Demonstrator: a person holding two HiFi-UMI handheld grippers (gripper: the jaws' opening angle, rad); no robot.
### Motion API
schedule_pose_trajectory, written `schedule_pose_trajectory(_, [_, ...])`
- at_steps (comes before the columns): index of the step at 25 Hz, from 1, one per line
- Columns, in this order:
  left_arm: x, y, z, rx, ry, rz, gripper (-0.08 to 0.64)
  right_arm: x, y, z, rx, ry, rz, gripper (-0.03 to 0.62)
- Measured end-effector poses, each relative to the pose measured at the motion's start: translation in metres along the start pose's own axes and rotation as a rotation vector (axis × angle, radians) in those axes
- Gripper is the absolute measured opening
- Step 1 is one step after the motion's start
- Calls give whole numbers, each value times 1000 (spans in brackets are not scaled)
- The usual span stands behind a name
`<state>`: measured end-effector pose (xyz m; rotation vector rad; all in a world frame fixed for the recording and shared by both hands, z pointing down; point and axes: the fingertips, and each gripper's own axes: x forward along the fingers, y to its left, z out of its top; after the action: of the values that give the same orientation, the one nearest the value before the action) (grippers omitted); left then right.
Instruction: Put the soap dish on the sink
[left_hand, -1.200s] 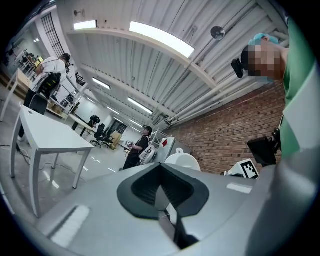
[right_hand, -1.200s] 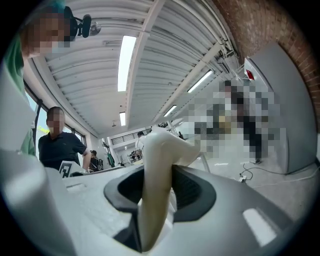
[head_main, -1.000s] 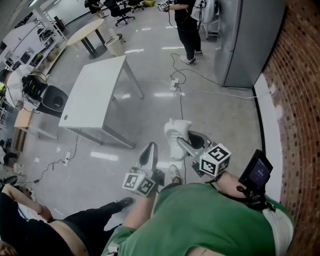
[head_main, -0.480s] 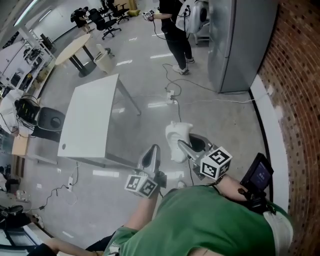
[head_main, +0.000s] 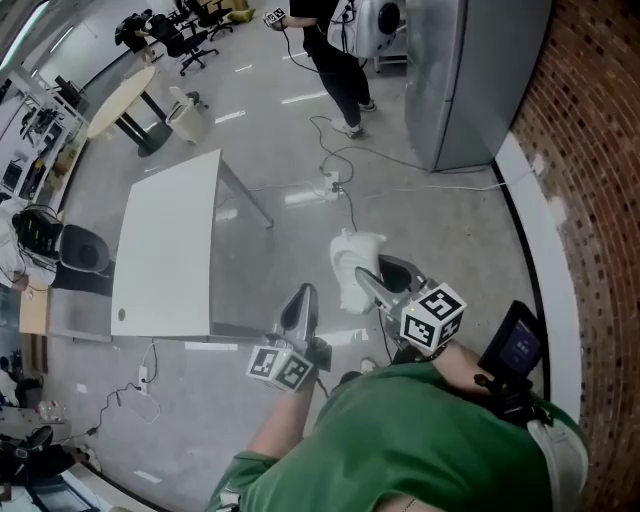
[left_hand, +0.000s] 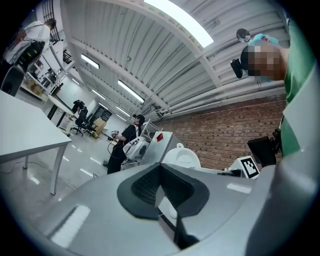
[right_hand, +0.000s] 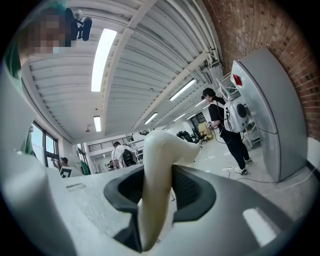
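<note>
Soap dish (head_main: 350, 262), white, is clamped edgewise between the jaws of the right gripper (head_main: 380, 280), protruding beyond the jaw tips; left gripper (head_main: 301, 298) is level beside it on the left, jaws pressed together on nothing, clear of the dish.

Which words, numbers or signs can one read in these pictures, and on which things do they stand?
No text can be read in any view.
On the dark screen at the person's right side: faint marks, too small to read.
On the red label of the grey cabinet: too small to read.
On the right marker cube and the left marker cube: black and white square patterns only, no letters.
</note>
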<state>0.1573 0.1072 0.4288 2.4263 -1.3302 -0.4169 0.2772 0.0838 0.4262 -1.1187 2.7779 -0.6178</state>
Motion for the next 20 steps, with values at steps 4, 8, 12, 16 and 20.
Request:
schedule_pose_trajectory(4, [18, 5, 1, -1, 5, 6, 0, 9, -17, 7, 5, 10, 1, 143])
schedule_pose_trajectory(8, [45, 12, 0, 10, -7, 29, 0, 19, -44, 15, 5, 13, 17, 143])
schedule_pose_trajectory(12, [54, 14, 7, 19, -28, 45, 0, 25, -45, 24, -12, 16, 46, 143])
schedule_pose_trajectory(16, [72, 8, 6, 20, -46, 86, 0, 25, -63, 33, -14, 27, 79, 143])
schedule_pose_trajectory(20, [119, -1, -5, 28, -76, 138, 0, 26, -114, 52, -2, 49, 127, 143])
